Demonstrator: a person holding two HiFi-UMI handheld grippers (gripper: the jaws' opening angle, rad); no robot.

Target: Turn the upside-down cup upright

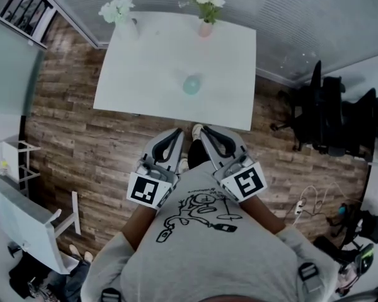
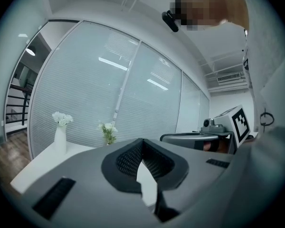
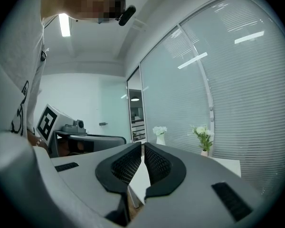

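A pale teal cup (image 1: 191, 84) stands upside down near the middle of the white table (image 1: 145, 74). My left gripper (image 1: 174, 133) and right gripper (image 1: 205, 131) are held side by side close to my chest, short of the table's near edge, both pointing level toward it. Each is shut with nothing between its jaws. In the left gripper view the left gripper (image 2: 142, 141) has its tips together; the right gripper (image 3: 142, 146) looks the same in its own view. The cup is hidden behind the jaws in both gripper views.
Two vases of white flowers stand at the table's far edge: a white vase (image 1: 118, 14) and a pink vase (image 1: 205, 8). A black office chair (image 1: 327, 115) is to the right, a white shelf (image 1: 16, 162) to the left. Wood floor surrounds the table.
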